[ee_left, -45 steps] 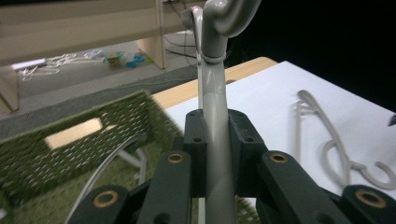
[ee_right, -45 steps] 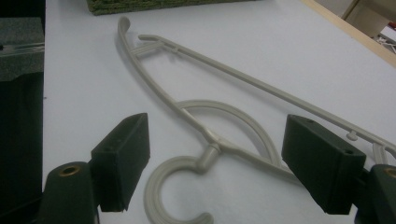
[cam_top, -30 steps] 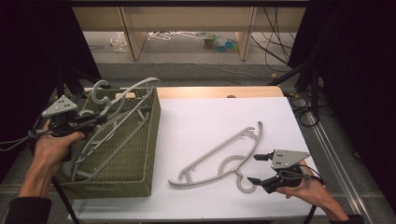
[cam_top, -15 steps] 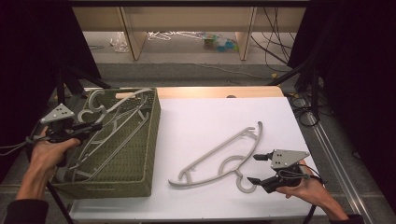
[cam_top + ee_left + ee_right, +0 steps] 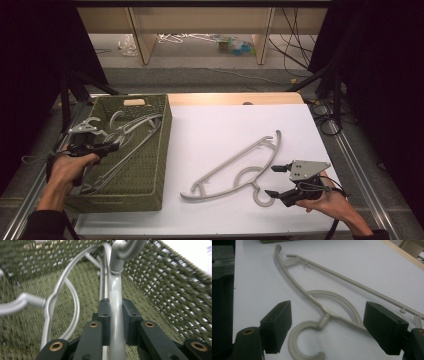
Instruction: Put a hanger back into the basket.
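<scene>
Leftmost, the left gripper (image 5: 112,146) is clamped on the shaft of a grey hanger (image 5: 115,315) inside the green woven basket (image 5: 150,170). Farther right, a beige hanger (image 5: 240,167) lies flat on the white table (image 5: 225,125), and the right gripper (image 5: 274,181) rests with jaws spread wide beside its hook.

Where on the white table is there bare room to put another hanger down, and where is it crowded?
Free: the white tabletop between the green basket and the loose hanger, and the far right corner beyond it. Crowded: the near right, where the right tool sits open at the hook, and the basket with its hangers.
</scene>
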`<control>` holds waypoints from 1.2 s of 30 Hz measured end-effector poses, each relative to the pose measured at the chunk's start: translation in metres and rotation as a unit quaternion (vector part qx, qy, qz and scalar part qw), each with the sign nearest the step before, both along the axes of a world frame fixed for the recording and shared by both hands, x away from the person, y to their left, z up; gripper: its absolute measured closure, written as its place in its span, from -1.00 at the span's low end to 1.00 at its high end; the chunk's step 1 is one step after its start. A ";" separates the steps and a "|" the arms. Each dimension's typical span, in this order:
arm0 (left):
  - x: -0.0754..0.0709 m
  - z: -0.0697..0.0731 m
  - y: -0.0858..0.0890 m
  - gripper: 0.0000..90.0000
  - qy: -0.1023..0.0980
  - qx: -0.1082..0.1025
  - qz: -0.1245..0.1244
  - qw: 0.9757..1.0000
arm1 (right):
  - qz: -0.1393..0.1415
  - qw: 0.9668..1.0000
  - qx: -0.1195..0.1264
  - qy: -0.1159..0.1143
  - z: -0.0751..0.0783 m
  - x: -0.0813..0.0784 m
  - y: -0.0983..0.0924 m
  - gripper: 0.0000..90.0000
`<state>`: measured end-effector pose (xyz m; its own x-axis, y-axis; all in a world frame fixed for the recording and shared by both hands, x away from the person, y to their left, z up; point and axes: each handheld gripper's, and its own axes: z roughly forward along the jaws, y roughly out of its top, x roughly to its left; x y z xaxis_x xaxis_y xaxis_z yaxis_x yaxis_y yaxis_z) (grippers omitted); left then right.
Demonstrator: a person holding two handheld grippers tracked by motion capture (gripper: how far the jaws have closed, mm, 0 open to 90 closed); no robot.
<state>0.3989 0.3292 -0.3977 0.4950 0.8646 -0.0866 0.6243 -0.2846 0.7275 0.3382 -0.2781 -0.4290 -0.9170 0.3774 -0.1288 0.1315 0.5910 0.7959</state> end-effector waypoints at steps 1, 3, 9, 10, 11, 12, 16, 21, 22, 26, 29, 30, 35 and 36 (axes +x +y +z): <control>0.000 -0.001 0.001 0.74 0.000 -0.003 0.005 1.000 | 0.000 1.000 0.001 0.000 0.000 0.000 0.000 -0.47; 0.000 -0.003 0.004 0.72 0.001 -0.002 0.021 1.000 | 0.001 1.000 -0.002 0.000 0.000 0.000 0.000 -0.47; 0.001 -0.014 0.007 0.68 0.016 0.037 0.045 0.998 | 0.002 1.000 -0.002 0.003 -0.001 0.000 0.000 -0.47; 0.001 -0.014 0.008 0.67 0.017 0.030 0.045 0.998 | 0.003 1.000 -0.005 0.005 0.000 0.000 0.000 -0.47; 0.000 -0.014 0.009 0.67 0.015 0.029 0.044 0.999 | 0.004 1.000 -0.006 0.004 0.000 0.000 -0.001 -0.47; 0.000 -0.014 0.010 0.66 0.015 0.028 0.045 0.999 | 0.002 1.000 -0.005 0.005 0.000 0.000 -0.001 -0.47; -0.002 -0.014 0.013 0.60 0.016 0.043 0.063 0.997 | -0.001 1.000 -0.001 0.002 -0.001 0.001 0.000 -0.48; -0.003 -0.019 0.023 0.49 0.012 0.049 0.100 0.994 | -0.001 1.000 0.000 0.001 -0.001 0.001 0.000 -0.48; -0.005 -0.018 0.024 0.47 0.017 0.055 0.103 0.993 | 0.000 1.000 0.000 0.001 -0.001 0.001 0.000 -0.48; -0.009 -0.012 0.028 0.26 0.003 0.042 0.128 0.991 | -0.001 1.000 -0.002 0.004 -0.002 0.001 0.000 -0.48; -0.015 -0.003 0.024 0.19 -0.020 0.017 0.137 0.990 | 0.000 1.000 -0.001 0.003 -0.002 0.001 0.000 -0.48; -0.019 0.002 0.017 0.14 -0.040 -0.005 0.141 0.989 | -0.001 1.000 -0.001 0.003 -0.002 0.002 0.000 -0.48; -0.039 0.021 -0.008 -0.07 -0.098 -0.048 0.138 0.985 | -0.006 1.000 0.000 0.001 -0.002 0.002 0.000 -0.49; -0.043 0.025 -0.015 -0.11 -0.103 -0.052 0.132 0.985 | -0.005 1.000 0.000 0.001 -0.002 0.002 -0.001 -0.49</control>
<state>0.3559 0.3144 -0.3727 0.2698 0.9575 -0.1022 0.5035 -0.0497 0.8626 0.3400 -0.2787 -0.4306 -0.9137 0.3863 -0.1263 0.1391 0.5894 0.7958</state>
